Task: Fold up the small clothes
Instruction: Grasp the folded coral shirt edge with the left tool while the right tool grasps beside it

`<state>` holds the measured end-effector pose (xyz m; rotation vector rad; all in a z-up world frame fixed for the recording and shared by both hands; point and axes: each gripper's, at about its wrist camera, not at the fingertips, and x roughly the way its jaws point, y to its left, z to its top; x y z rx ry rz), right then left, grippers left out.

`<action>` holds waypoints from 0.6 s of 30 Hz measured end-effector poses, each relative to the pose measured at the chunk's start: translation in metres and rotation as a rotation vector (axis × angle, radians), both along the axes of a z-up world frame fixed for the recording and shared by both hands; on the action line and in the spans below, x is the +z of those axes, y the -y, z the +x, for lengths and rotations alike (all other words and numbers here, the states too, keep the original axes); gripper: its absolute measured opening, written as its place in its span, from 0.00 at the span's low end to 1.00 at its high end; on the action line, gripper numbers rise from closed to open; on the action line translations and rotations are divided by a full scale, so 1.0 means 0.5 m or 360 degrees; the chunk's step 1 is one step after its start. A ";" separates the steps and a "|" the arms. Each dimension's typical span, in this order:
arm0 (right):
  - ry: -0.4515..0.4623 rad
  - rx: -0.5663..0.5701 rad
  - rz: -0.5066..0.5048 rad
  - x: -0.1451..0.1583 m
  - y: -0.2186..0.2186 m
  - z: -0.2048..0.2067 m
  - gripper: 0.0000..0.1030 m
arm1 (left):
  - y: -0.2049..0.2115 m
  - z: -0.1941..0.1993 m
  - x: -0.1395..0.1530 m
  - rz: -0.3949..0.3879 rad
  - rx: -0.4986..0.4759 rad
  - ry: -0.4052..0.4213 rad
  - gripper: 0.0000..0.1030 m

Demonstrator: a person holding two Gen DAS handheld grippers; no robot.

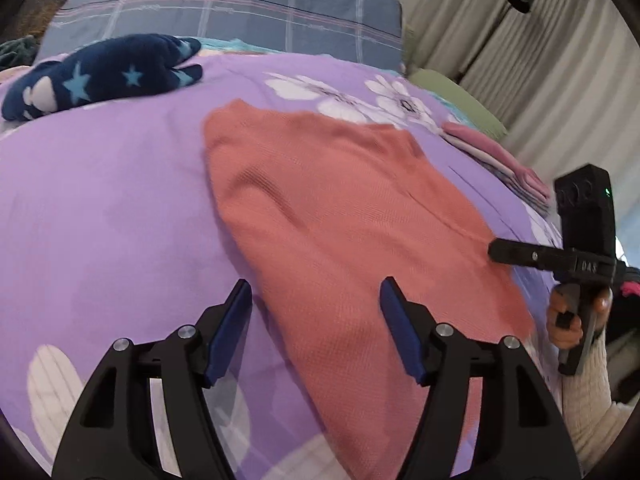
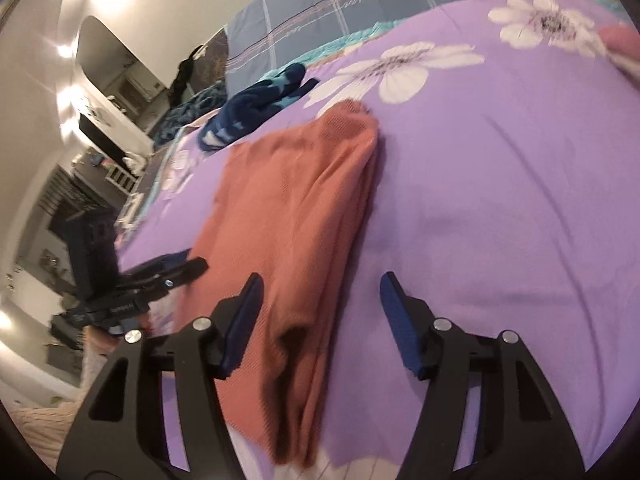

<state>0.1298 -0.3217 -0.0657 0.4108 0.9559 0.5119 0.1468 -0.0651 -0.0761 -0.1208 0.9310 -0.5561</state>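
A salmon-orange waffle-knit garment [image 1: 328, 208] lies spread on the purple flowered bedsheet [image 1: 104, 200]. My left gripper [image 1: 316, 284] hovers open over the garment's near left edge; its blue pads are apart and press on nothing. At the right of this view the right gripper [image 1: 504, 250] sits by the garment's right edge, held by a hand [image 1: 568, 320]. In the right wrist view the garment [image 2: 296, 208] shows a doubled right edge. My right gripper [image 2: 320, 278] stands open just above that edge, gripping nothing. The left gripper [image 2: 188, 264] shows at the garment's far side.
A navy star-print garment [image 1: 104, 76] lies at the back left of the bed. A stack of folded pink clothes [image 1: 500, 160] sits at the back right, beside a green pillow [image 1: 460, 100]. A blue plaid pillow [image 1: 224, 4] lies behind, with curtains [image 1: 520, 60] to the right.
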 end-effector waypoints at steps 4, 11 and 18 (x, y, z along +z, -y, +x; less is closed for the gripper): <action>-0.0060 0.0028 0.0041 -0.006 -0.002 0.014 0.61 | -0.001 0.013 -0.010 -0.0056 0.0002 -0.0053 0.69; -0.0122 0.0113 0.0006 -0.011 -0.024 0.079 0.63 | 0.016 0.047 -0.017 -0.0065 -0.0056 -0.0069 0.74; -0.0124 0.0110 0.0018 -0.035 -0.048 0.146 0.52 | 0.035 0.090 -0.021 -0.0037 -0.0072 -0.0065 0.73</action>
